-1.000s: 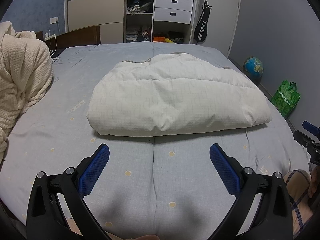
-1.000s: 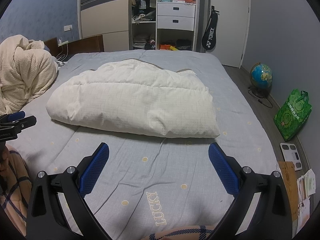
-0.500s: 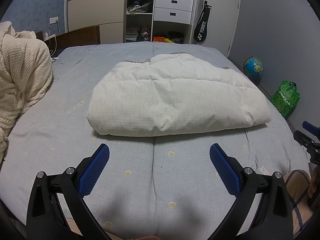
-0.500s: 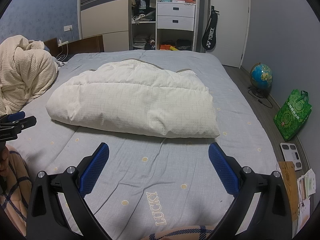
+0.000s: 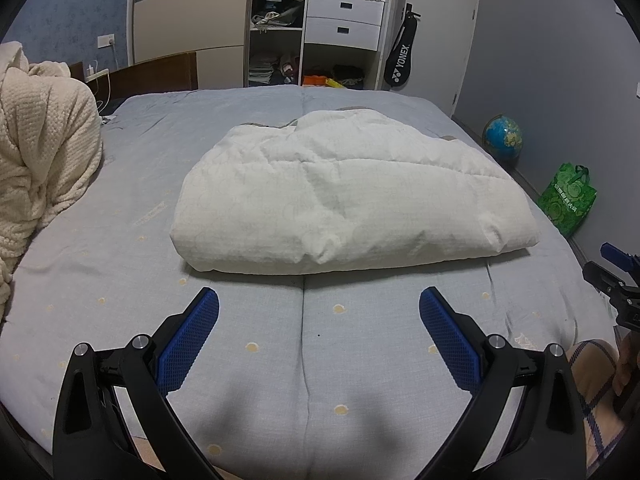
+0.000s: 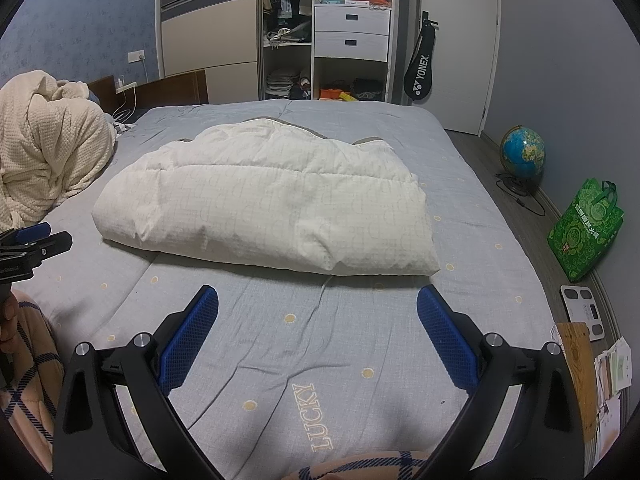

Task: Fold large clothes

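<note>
Grippers are hovering nearest, low over the bed's near edge: the left gripper (image 5: 319, 312) and the right gripper (image 6: 317, 312) are both standing wide apart, blue ribbed pads (image 6: 192, 338) gripping nothing. Beyond them the grey dotted sheet (image 5: 256, 320) is lying flat, and on it, mid-bed, the white quilted coat (image 5: 352, 200) is sitting folded into a puffy bundle. It is looking light, soft and springy, likely slippery-skinned; I would pinch deep at the near rolled edge, toward its two corners. Further left a knobbly cream blanket (image 6: 48, 148) is slumping in a heap.
</note>
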Demonstrator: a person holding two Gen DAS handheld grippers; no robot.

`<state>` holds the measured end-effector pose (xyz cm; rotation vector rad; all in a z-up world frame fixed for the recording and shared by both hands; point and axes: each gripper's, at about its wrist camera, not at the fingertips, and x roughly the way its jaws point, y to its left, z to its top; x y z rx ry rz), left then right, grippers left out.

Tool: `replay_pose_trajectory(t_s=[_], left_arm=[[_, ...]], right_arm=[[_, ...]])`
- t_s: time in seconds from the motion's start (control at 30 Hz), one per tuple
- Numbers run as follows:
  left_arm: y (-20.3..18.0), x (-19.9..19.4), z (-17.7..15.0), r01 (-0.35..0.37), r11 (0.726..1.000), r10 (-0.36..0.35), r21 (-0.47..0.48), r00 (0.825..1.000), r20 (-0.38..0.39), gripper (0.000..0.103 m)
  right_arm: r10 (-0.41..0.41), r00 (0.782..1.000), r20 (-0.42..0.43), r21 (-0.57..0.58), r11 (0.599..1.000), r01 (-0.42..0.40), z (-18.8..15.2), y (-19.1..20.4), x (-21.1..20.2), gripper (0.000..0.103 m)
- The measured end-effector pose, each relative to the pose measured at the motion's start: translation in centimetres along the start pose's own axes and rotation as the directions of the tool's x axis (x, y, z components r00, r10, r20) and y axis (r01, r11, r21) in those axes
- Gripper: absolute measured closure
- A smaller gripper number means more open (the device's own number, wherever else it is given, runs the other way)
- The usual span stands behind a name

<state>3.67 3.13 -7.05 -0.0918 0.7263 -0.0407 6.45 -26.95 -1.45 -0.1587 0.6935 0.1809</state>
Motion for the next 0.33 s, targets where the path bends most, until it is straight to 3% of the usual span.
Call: replay_pose_trajectory(t_s=[0.33], left_arm=[[0.00,-0.07,-0.02,-0.008,1.000,0.008,-0.004,1.000,-0.004,0.006]], right_arm=[[0.000,1.000,0.000,0.000,1.000,0.000,-0.01,0.00,0.01,0.008]])
